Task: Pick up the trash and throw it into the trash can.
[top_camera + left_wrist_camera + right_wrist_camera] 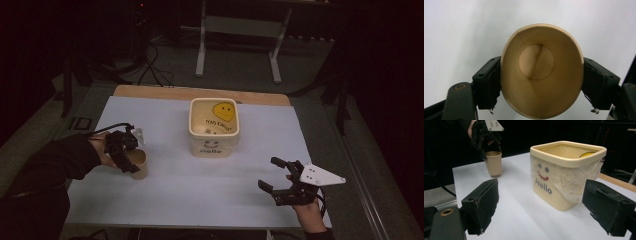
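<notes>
A tan paper cup [138,164] stands upright on the white table near the left side. My left gripper [123,151] comes down on it from above and is shut on its rim. In the left gripper view the cup [541,72] is empty, and the two pads squeeze its mouth into an oval. A cream square bin [212,149] with a "Hello" face and a plastic liner sits mid-table. My right gripper [276,176] hovers open at the front right, its jaws wide apart and pointed towards the bin [549,187]. Beyond them I see the cup [493,165] and the left gripper [484,143].
A white sheet [200,190] covers the table, with a wooden strip [200,93] at the far edge. Something yellow with a smiley face [223,112] lies inside the bin. A metal stand [240,30] and cables [155,70] are on the floor behind the table.
</notes>
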`<state>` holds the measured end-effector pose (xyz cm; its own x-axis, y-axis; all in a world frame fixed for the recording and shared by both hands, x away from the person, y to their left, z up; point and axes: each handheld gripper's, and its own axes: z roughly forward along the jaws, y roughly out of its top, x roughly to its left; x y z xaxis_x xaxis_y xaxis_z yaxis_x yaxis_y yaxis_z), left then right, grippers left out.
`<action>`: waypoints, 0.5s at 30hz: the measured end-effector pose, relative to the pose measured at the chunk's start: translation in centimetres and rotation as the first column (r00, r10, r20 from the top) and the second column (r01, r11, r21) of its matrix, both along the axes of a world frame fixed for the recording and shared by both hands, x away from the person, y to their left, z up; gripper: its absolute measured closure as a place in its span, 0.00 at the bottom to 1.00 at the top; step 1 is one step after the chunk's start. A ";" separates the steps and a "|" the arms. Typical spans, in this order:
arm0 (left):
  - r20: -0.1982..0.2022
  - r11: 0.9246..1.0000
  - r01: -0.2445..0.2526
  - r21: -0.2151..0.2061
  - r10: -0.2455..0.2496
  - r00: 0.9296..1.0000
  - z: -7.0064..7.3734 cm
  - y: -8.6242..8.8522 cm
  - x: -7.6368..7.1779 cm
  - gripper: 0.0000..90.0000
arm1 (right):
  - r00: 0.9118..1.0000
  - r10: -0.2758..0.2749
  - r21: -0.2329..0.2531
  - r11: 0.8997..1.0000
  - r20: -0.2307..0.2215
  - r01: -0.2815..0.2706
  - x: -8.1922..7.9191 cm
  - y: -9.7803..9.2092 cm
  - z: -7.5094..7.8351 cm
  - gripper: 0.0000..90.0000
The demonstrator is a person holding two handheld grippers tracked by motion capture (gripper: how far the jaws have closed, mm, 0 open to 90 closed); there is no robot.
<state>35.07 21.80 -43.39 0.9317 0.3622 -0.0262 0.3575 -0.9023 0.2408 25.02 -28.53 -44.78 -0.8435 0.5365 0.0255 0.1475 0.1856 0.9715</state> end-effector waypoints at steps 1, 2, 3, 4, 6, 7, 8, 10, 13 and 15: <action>-0.002 1.000 -0.002 -0.019 0.002 1.000 0.4 0.0 0.0 0.28 | 1.000 0.002 -0.002 1.000 -0.002 -0.002 0.0 0.0 0.0 0.15; -0.001 1.000 -0.001 -0.030 0.001 1.000 0.7 0.0 0.1 0.29 | 1.000 0.003 -0.002 1.000 -0.002 -0.003 0.0 0.0 0.0 0.15; -0.003 0.999 -0.003 -0.036 0.003 1.000 0.8 -0.1 0.1 0.29 | 1.000 0.003 0.001 1.000 -0.002 -0.003 0.0 0.0 0.0 0.15; 0.003 0.999 0.005 -0.033 -0.005 1.000 1.1 -0.2 0.1 0.29 | 1.000 0.003 0.001 1.000 -0.001 -0.003 0.0 0.0 0.0 0.15; 0.002 0.999 0.010 -0.039 -0.010 1.000 1.4 -0.3 0.1 0.29 | 1.000 0.003 0.004 1.000 -0.001 -0.003 0.0 0.0 0.0 0.15; 0.000 0.999 0.007 -0.043 -0.007 1.000 1.5 -0.4 0.1 0.29 | 1.000 0.002 0.005 1.000 0.000 -0.002 0.0 0.0 0.0 0.15; 0.000 0.999 0.007 -0.043 -0.007 1.000 1.5 -0.4 0.1 0.30 | 1.000 0.002 0.005 1.000 0.000 -0.002 0.0 0.0 0.0 0.15; -0.006 0.999 0.011 -0.047 -0.012 1.000 2.1 -0.7 0.1 0.30 | 1.000 0.002 0.006 1.000 0.002 -0.002 0.0 -0.1 0.0 0.15; -0.005 0.998 0.019 -0.053 -0.019 1.000 2.8 -0.9 0.2 0.30 | 1.000 0.002 0.008 1.000 0.004 -0.002 0.0 -0.1 0.0 0.15; 0.004 0.998 0.028 -0.052 -0.028 1.000 3.3 -1.2 0.2 0.30 | 1.000 0.002 0.008 1.000 0.002 -0.002 0.0 -0.1 0.0 0.15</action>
